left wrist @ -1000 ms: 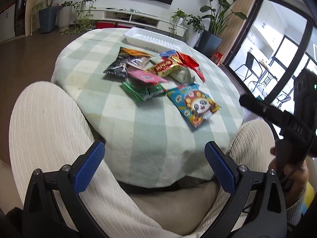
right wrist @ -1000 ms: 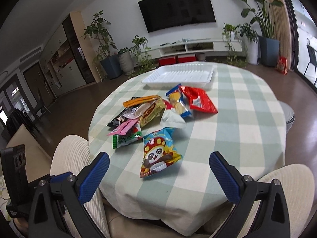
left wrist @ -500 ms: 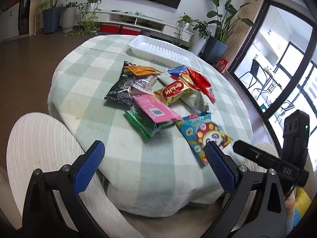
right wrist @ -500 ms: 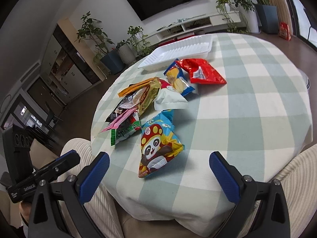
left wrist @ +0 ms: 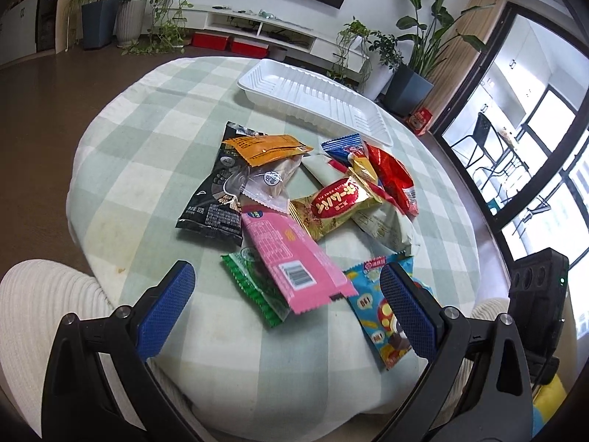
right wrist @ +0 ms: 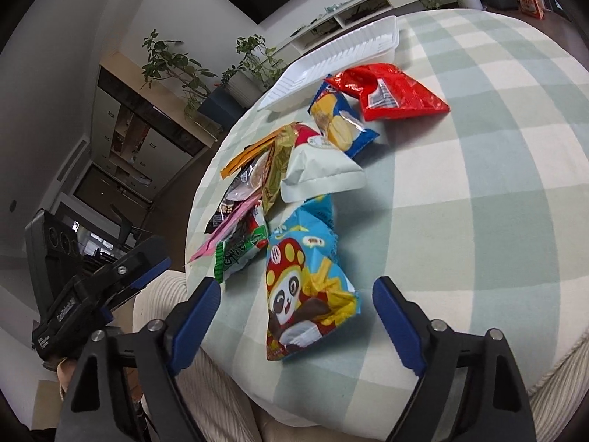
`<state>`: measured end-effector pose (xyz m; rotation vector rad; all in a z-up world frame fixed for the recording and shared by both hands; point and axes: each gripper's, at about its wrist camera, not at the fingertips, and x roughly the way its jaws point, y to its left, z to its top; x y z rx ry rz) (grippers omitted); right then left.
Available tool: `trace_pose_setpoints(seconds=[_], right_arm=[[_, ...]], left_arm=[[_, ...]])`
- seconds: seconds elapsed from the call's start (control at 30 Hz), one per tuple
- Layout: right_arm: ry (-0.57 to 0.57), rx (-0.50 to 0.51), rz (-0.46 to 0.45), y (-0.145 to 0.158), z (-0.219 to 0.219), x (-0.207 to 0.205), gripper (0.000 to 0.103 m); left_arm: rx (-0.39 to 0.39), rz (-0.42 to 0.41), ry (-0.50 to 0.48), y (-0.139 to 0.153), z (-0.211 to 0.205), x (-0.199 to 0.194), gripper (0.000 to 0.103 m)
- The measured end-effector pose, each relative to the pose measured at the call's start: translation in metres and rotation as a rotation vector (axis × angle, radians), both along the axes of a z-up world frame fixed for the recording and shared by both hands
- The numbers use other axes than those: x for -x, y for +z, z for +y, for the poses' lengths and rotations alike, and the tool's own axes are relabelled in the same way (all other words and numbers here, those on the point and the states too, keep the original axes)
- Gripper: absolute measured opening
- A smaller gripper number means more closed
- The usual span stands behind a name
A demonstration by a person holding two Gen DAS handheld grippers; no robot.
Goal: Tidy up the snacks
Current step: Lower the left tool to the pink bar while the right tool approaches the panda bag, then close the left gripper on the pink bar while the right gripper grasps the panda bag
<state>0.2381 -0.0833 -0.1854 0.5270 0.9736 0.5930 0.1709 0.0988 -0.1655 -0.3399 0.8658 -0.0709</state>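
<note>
The tablecloth (left wrist: 154, 154) is checked pale green and cream — the tray (left wrist: 313, 99) plain white. One packet (left wrist: 291, 258) is pink; the panda bag (right wrist: 309, 283) is blue.

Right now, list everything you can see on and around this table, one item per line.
tray: 1, white, far side of table, holds nothing
red packet: 1, nearest tray
blue biscuit packet: 1, beside red packet
pale green packet: 1, pile middle
gold pie packet: 1, gold and red, pile middle
orange packet: 1, on black packet
pink packet: 1, over green packet
panda packet: 1, blue, near edge
tablecloth: 1, green-white check
potted plants: several, by wall
left gripper: fingers open
right gripper: fingers closing, astride panda packet, not touching
</note>
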Motion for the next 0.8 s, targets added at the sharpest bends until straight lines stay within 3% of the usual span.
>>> trace_pose_setpoints(seconds=[0.13,0.33,0.43,0.57,0.63,0.7,0.8], right_arm=[[0.017,-0.013,0.010,-0.003,0.003,-0.007,0.074],[0.034,-0.014,0.009,-0.006,0.007,-0.013,0.063],[0.035,-0.014,0.012,-0.006,0.006,-0.015,0.055],[0.039,-0.018,0.020,-0.007,0.004,-0.016,0.040],[0.043,-0.020,0.017,-0.007,0.005,-0.015,0.037],[0.049,-0.014,0.009,-0.006,0.006,-0.016,0.036],[0.059,-0.029,0.007,-0.008,0.007,-0.017,0.033]], left_arm=[[-0.043,0.032,-0.012,-0.007,-0.005,-0.018,0.085],[-0.076,0.088,-0.030,-0.023,-0.012,-0.038,0.070],[-0.084,0.112,-0.040,-0.030,-0.014,-0.046,0.055],[-0.100,0.127,-0.033,-0.036,-0.013,-0.052,0.046],[-0.090,0.124,-0.030,-0.037,-0.011,-0.053,0.042],[-0.083,0.120,-0.021,-0.038,-0.006,-0.055,0.029],[-0.074,0.118,-0.036,-0.037,-0.003,-0.056,0.028]])
